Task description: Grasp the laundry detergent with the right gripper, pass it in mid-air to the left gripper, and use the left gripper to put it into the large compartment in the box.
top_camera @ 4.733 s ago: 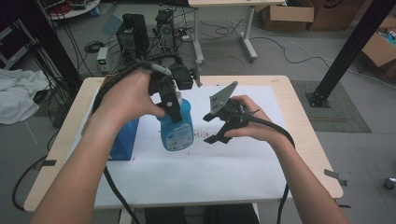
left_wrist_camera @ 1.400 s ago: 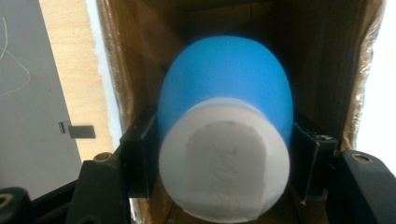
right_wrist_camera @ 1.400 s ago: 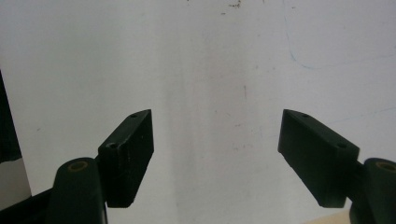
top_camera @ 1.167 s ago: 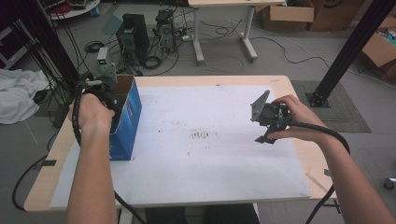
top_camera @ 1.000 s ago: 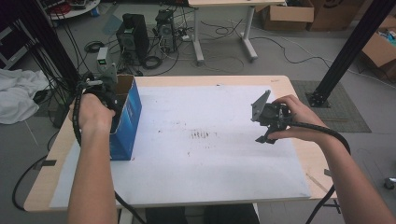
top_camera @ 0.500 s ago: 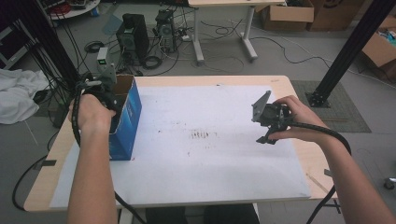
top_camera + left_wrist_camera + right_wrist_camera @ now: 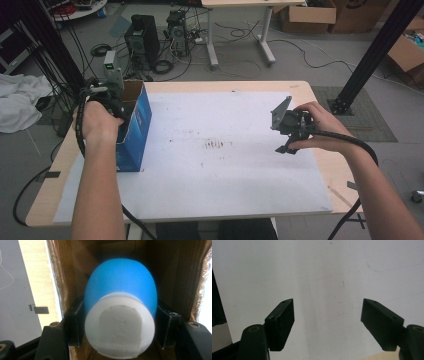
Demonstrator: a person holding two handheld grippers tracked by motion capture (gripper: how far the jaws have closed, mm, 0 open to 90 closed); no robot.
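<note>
A blue bottle (image 7: 121, 282) with a white cap (image 7: 118, 331) hangs inside an open cardboard box (image 7: 180, 277), cap end toward the camera. My left gripper (image 7: 121, 325) is shut on it, with a black pad pressed against each side just below the cap. In the high view that left gripper (image 7: 114, 95) points down into the blue box (image 7: 136, 125) at the table's left edge, and the bottle is hidden there. My right gripper (image 7: 285, 140) is held over the white paper at the right. Its jaws stand open with nothing between them (image 7: 327, 320).
A white paper sheet (image 7: 220, 175) with a few dark marks covers most of the wooden table (image 7: 65, 150). Cables, computer cases and cardboard boxes lie on the floor beyond the far edge. A black post (image 7: 370, 55) rises at the back right.
Since the earliest frame the left gripper has carried the blue bottle from the table's middle into the box at the left, and the right gripper has moved right. Nothing differs over the last second.
</note>
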